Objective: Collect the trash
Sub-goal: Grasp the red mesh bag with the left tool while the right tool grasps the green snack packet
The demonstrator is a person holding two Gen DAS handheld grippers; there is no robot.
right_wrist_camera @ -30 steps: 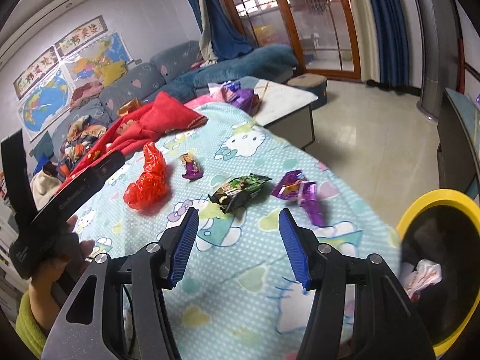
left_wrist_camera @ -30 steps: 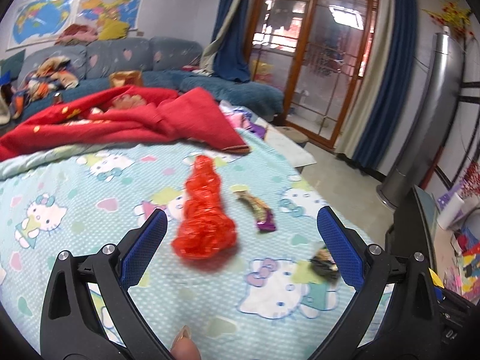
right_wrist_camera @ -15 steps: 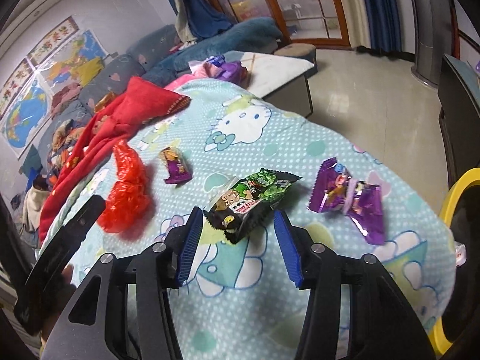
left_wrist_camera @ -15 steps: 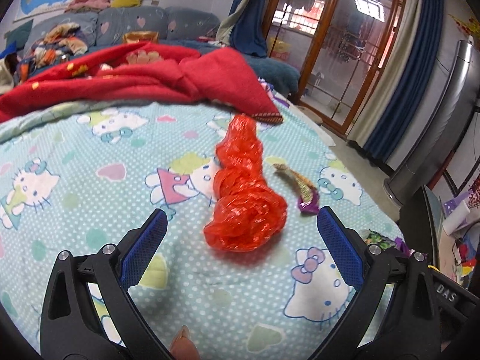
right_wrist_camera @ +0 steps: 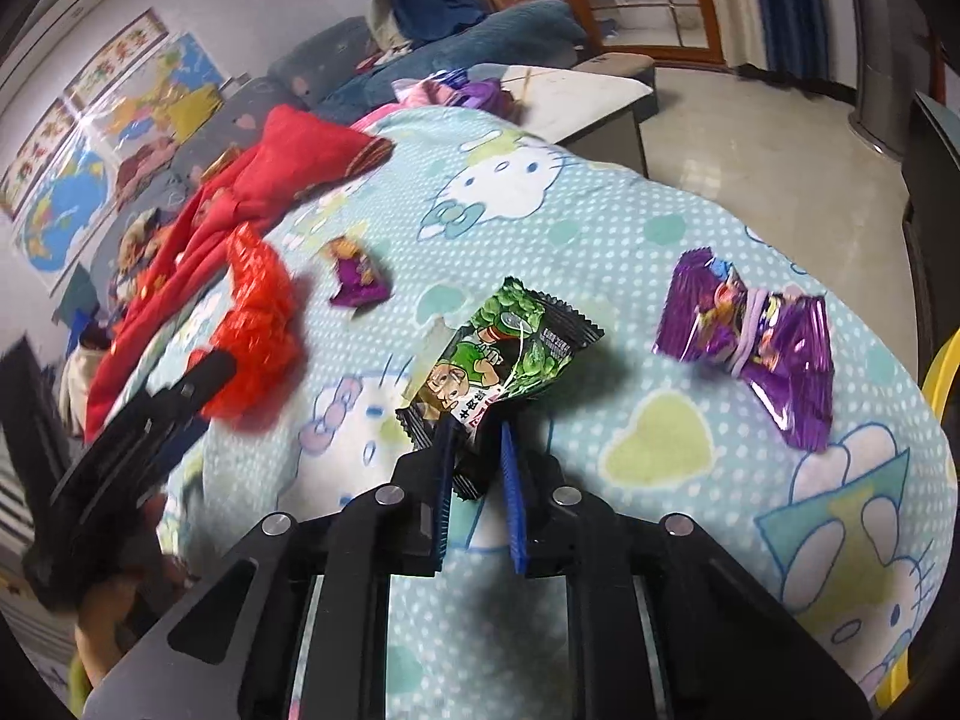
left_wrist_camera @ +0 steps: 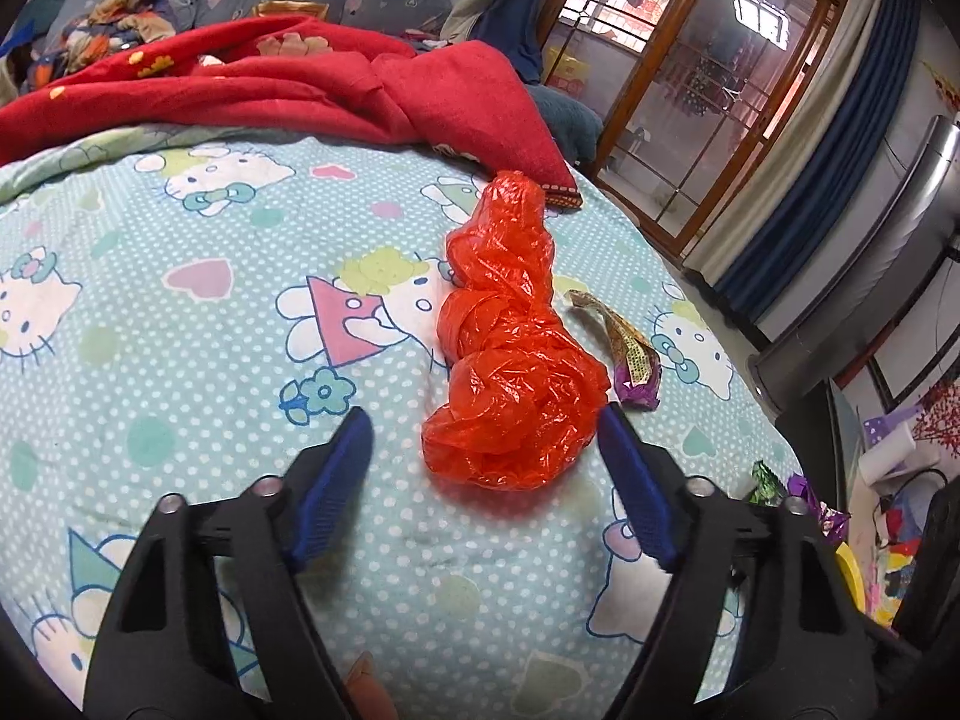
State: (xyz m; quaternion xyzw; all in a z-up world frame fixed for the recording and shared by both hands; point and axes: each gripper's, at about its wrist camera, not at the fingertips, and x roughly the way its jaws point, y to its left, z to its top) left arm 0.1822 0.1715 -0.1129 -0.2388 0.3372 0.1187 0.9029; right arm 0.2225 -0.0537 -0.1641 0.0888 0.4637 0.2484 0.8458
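A crumpled red plastic bag (left_wrist_camera: 510,360) lies on the Hello Kitty blanket (left_wrist_camera: 180,312). My left gripper (left_wrist_camera: 486,420) is open, its blue pads on either side of the bag's near end, the right pad touching it. A small purple wrapper (left_wrist_camera: 630,360) lies just right of the bag. My right gripper (right_wrist_camera: 477,438) is shut on the near end of a green-and-black snack packet (right_wrist_camera: 504,354). In the right wrist view the red bag (right_wrist_camera: 252,324), the small purple wrapper (right_wrist_camera: 354,276) and a larger purple wrapper (right_wrist_camera: 756,336) lie on the blanket.
A red blanket (left_wrist_camera: 270,84) is bunched at the far side of the bed. A yellow-rimmed bin (right_wrist_camera: 942,372) stands at the bed's right edge. A white low table (right_wrist_camera: 588,96), a sofa (right_wrist_camera: 360,60) and glass doors (left_wrist_camera: 690,72) lie beyond.
My left gripper moved forward to the red bag and its jaws narrowed around it. My right gripper advanced to the green packet and closed on its near end.
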